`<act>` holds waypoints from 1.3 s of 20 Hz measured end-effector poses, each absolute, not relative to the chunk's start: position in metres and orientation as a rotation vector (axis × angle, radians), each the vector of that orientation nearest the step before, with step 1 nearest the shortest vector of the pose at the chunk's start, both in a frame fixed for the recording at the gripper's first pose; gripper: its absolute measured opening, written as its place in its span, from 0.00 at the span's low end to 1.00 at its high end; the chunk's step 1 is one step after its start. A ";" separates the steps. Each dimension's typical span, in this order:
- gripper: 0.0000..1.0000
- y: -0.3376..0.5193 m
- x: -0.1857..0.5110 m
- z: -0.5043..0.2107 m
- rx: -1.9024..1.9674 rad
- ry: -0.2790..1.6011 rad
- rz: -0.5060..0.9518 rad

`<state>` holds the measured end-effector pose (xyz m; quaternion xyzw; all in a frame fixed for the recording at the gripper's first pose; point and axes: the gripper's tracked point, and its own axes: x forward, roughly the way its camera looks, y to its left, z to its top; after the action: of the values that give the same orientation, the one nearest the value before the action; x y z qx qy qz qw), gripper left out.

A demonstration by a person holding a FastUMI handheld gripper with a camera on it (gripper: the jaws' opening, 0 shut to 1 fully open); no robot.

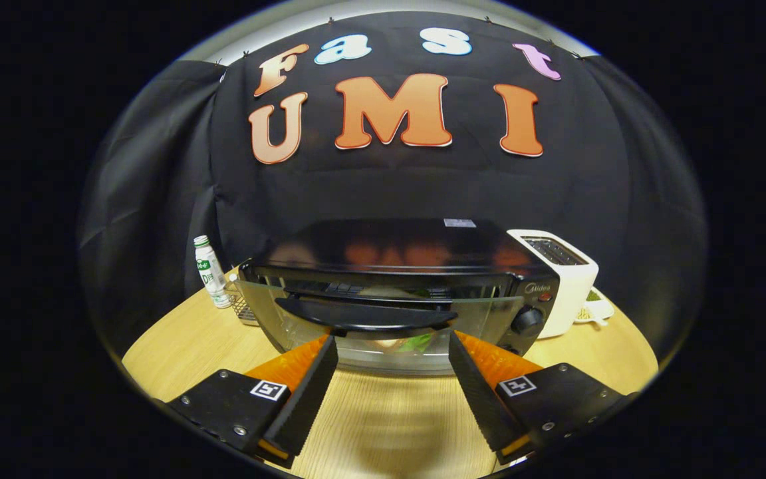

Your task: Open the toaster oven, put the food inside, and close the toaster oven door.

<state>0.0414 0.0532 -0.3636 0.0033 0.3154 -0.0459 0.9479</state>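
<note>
My claw (393, 339) is spread wide w/ nothing between the fingers (303, 392); the tips sit just under and in front of the toaster oven's door handle (364, 316), one at each end of it, not touching as far as I can tell.

The toaster oven (399, 286) sits centre frame on the wood-grain surface (383, 419), right ahead of me. Black body, glossy top that picks up reflections from the wall behind. Glass door (489, 319) looks tipped out a bit at the top, so partly open; the long dark handle runs across its upper edge. Through the glass, lower centre, I see sth green and sth pale (416, 342), can't tell what exactly. Control strip on the oven's right side: round black knob (527, 320) w/ a small red dot above it.

Writing: brand on the strip above the knob reads "Midea". A small pale sticker on the oven's top, too small to read.

Right of the oven, touching or nearly so, is a white slot toaster (566, 273). Left of centre, a small white bottle (210, 273) w/ green cap stands beside the oven's left rear corner.
</note>
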 end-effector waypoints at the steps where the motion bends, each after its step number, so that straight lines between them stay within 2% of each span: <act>1: 1.00 0.056 0.046 -0.354 0.013 0.613 -0.087; 10: 0.99 0.055 0.042 -0.218 -0.028 0.312 -0.032; 17: 0.99 0.043 0.018 -0.113 -0.104 0.162 0.008; 26: 1.00 0.016 -0.027 -0.033 -0.117 0.059 0.057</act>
<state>-0.0272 0.0162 -0.0332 -0.0585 0.0295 0.0286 0.9974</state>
